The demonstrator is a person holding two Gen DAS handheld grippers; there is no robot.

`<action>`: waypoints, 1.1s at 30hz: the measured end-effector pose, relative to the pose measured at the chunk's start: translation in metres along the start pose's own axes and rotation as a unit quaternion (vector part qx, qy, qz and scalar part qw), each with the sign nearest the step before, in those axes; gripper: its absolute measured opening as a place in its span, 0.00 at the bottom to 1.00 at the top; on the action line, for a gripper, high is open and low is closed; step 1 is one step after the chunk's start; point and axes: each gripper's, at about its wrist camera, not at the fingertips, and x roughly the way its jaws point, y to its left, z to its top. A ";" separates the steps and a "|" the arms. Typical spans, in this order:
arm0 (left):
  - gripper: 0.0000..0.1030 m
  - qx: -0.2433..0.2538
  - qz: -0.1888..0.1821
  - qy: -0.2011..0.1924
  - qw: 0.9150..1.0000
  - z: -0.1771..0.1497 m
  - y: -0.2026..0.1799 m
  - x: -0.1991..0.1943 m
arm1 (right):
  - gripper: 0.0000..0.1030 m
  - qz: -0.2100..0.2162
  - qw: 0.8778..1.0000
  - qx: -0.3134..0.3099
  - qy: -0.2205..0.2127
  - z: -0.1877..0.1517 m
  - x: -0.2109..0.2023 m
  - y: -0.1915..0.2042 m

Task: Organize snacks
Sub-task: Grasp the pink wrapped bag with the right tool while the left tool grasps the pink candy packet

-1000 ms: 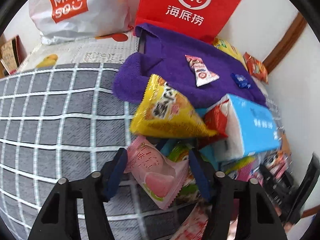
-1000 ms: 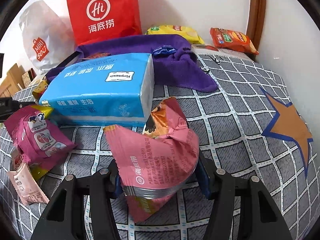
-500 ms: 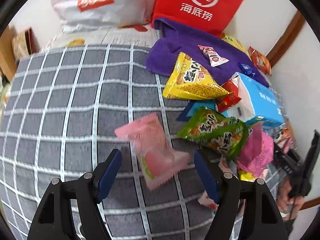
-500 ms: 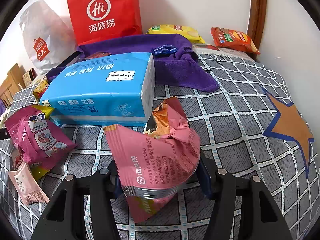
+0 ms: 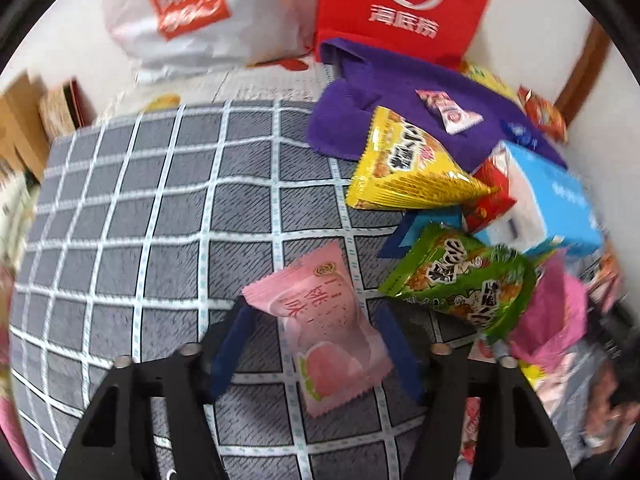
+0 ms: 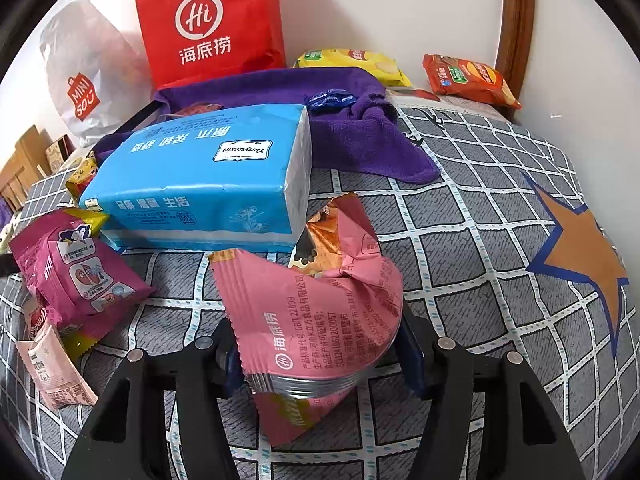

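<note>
The grey checked bedspread (image 5: 160, 208) fills the left and centre of the left wrist view and serves as the sorting surface. At the top of both views stand 2 bags, 1 red paper bag (image 6: 212, 24) and 1 white plastic bag (image 5: 188, 12), propped against the wall, probably as places to hold sorted items. In front of them 1 purple towel (image 6: 348, 136) lies spread out. 1 blue tissue pack (image 6: 208, 180) sits in the middle left of the right wrist view, its back edge on the towel.

The snacks lie clustered at the right of the left wrist view: 1 yellow packet (image 5: 404, 176) and 1 green packet (image 5: 460, 276), overlapping loosely as an unsorted heap. 1 magenta packet (image 6: 76, 276) lies at the left of the right wrist view.

At bottom centre there, the right gripper (image 6: 320, 356) pinches 1 crumpled pink pouch (image 6: 316, 312) from both sides, keeping it lifted for carrying.

At bottom centre of the left wrist view, 1 pink peach candy packet (image 5: 324, 324) lies alone on the bedspread, apart from the heap. The left gripper (image 5: 316, 352) straddles it, jaws closing, the pads not clearly pressing it yet.
</note>
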 end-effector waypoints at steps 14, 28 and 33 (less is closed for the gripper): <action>0.35 0.034 -0.018 -0.063 0.997 -0.017 -0.013 -0.011 | 0.62 -0.002 1.000 -0.004 0.001 0.000 0.001 0.001; 0.43 0.046 -0.006 -0.078 0.996 -0.026 -0.021 -0.010 | 0.66 0.000 1.000 -0.011 0.005 0.002 0.003 0.001; 0.45 0.047 -0.009 -0.078 0.996 -0.026 -0.022 -0.009 | 0.70 0.004 1.000 -0.015 0.010 0.003 0.004 0.002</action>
